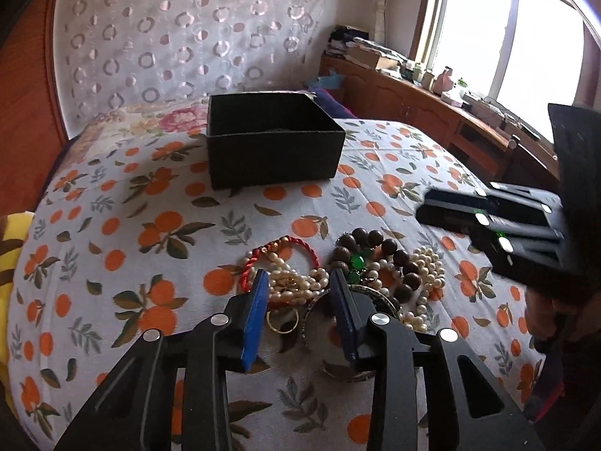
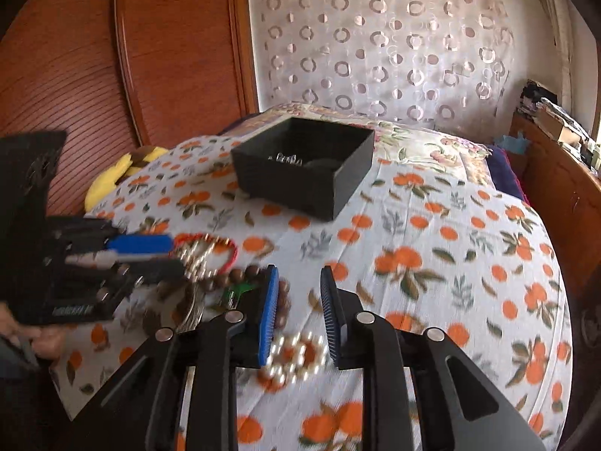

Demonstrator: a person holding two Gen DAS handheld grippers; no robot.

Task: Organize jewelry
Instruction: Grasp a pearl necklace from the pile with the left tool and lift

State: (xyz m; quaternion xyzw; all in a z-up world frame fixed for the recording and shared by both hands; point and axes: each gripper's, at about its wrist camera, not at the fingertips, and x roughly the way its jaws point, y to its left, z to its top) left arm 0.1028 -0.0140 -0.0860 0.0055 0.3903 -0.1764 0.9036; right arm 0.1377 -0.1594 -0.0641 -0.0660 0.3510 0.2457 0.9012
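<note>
Your left gripper [image 1: 300, 282] hangs low over the jewelry pile [image 1: 338, 274] on the bed [image 1: 112, 206], jaws apart and holding nothing. Between its blue pads sit the cream pearl strands [image 1: 296, 282], with a gold ring [image 1: 282, 321] just below them; the red cord bracelet [image 1: 300, 246] curls around the far left of the pile, and the dark wooden beads [image 1: 375, 240] and a green stone [image 1: 357, 262] lie to the right of the right pad.

Your right gripper [image 2: 298, 282] also has its jaws apart and empty. A loop of pearls [image 2: 296, 353] lies on the bed low between its pads, close to the left one, while the rest of the pile spreads out to the left, toward the other gripper.

The black box [image 1: 270, 143] stands open farther up the bed, well apart from the pile. Only the right wrist view looks down into it, showing something small and shiny [image 2: 287, 158] on the bottom; the left wrist view shows just its front and side walls. The right view is blurred.
</note>
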